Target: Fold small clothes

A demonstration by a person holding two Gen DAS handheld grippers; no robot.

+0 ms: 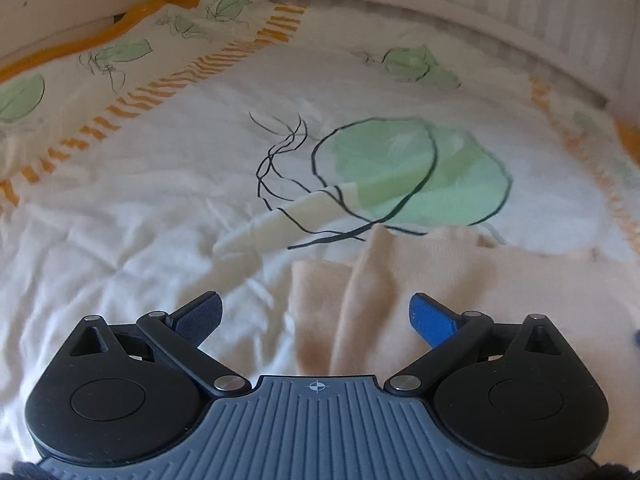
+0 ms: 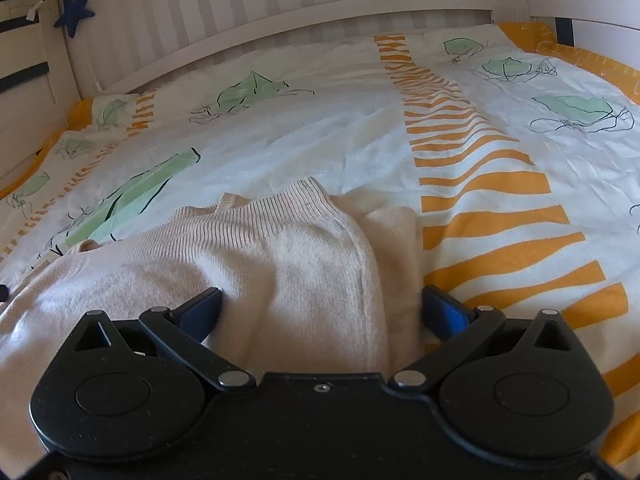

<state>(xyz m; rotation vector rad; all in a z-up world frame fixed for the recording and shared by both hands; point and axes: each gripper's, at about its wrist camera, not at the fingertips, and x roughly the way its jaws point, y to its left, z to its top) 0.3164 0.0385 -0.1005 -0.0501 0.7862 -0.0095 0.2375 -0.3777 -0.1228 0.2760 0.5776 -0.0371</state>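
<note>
cream knit sweater (image 2: 280, 248) lies spread on the duvet (image 2: 320, 132), ribbed hem bunched toward the far side, one flap already lapped over at its right edge. soft, light, limp; likely to sag and drag, so best pinched at a ribbed edge or corner. right gripper (image 2: 322, 308) low over the knit, jaws wide apart, gripping nothing. left gripper (image 1: 316, 316) above the sweater's left edge, also spread open and empty. white bed frame (image 2: 280, 28) behind.
</note>
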